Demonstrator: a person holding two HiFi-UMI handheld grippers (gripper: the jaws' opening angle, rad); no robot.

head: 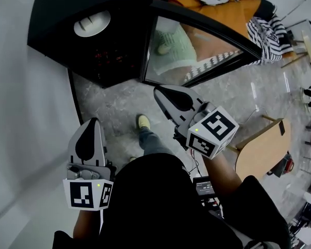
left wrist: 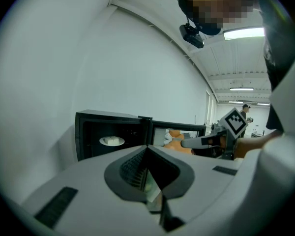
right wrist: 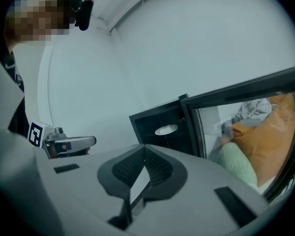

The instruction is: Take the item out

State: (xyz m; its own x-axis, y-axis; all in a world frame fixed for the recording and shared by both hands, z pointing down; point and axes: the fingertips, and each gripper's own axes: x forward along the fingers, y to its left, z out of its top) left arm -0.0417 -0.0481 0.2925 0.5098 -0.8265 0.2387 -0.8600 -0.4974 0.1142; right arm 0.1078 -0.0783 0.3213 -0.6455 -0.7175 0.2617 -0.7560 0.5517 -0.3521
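the left gripper [head: 93,122], smooth grey shell with ribbed dark pads pressed together on nothing, points at the microwave [head: 52,14], well short of its open mouth. deep inside that matte black box a round white plate [head: 92,23] carries a pale, flat item [left wrist: 112,140]. the right gripper [head: 159,91], likewise closed and empty, faces the microwave's hinge edge by the glass door [head: 197,51]. the left looks better lined up.

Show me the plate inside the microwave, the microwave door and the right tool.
plate [head: 92,23], head view, its middle.
microwave door [head: 189,48], head view, glass pane.
right tool [head: 159,93], head view, closed tips.
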